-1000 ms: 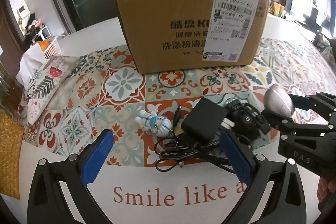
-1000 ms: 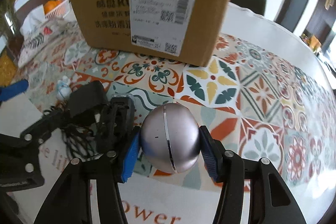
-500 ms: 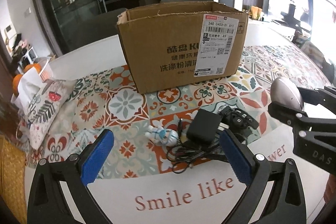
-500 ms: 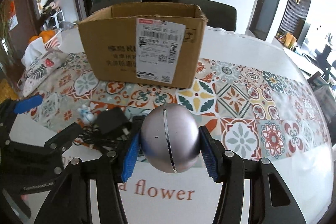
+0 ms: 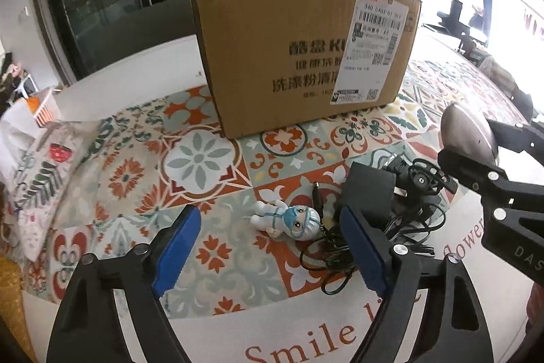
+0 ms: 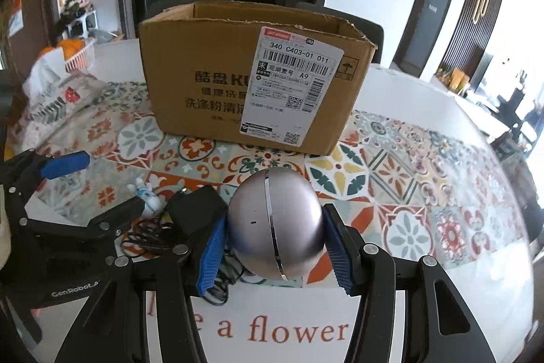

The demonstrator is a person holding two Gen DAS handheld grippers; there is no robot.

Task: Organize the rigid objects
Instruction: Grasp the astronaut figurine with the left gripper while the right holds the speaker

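Silver ball point(image 6: 276, 225) pinched between the blue pads of the right claw point(image 6: 276, 237), lifted clear of the bench point(image 6: 425, 312), box point(image 6: 251, 84) at 12 o'clock beyond it with its top open. Best carried over the near rim before any release, then lowered inside rather than dropped; being round and smooth, likely to slip or roll, so grip kept firm until low in the box.

Figurine point(image 5: 289, 220) lying on the patterned cloth point(image 5: 200, 159), framed by the left claw point(image 5: 268, 247), jaws closing yet not touching it. Tangled cord point(image 5: 340, 247) and black adapter point(image 5: 370, 193) just beside it at 3 o'clock, cord touching its head side. Worth centring on the figurine's body and keeping the right-hand pad clear of the cord, to avoid dragging the adapter along.
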